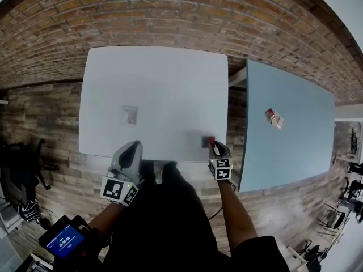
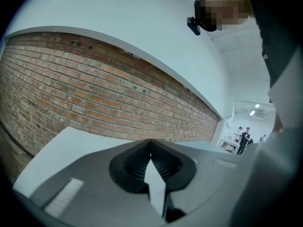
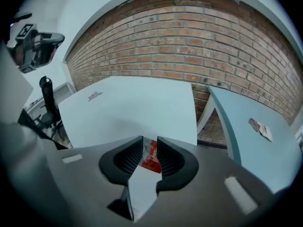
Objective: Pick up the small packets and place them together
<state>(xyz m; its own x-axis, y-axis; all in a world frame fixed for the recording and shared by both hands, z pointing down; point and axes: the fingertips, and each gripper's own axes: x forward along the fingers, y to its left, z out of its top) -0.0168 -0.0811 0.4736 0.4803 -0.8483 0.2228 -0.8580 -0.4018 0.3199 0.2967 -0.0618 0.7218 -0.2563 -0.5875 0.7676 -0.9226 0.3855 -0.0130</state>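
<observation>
Packets, status check: the red packet [image 3: 152,156] lies on the white table [image 1: 170,78] close to its near edge, by the right-hand corner. It sits between the jaws of the right gripper [image 1: 213,146], which stand apart around it, released and not pinching. A clear packet [image 1: 130,115] lies well apart from it, mid-left on the same table. A red-and-white packet [image 1: 274,118] lies on the blue table [image 1: 295,146]; I cannot tell whether that is one packet or two. The left gripper [image 2: 150,150] is clenched on nothing, held off the white table's near edge. My reading: nothing is gathered yet, the first pick is only being set up, and all the collecting is left. The red packet is near enough to the edge that a nudge could tip it off. Any carry between the tables must cross the gap. I see nothing else on either top, so there is ample room to move.
</observation>
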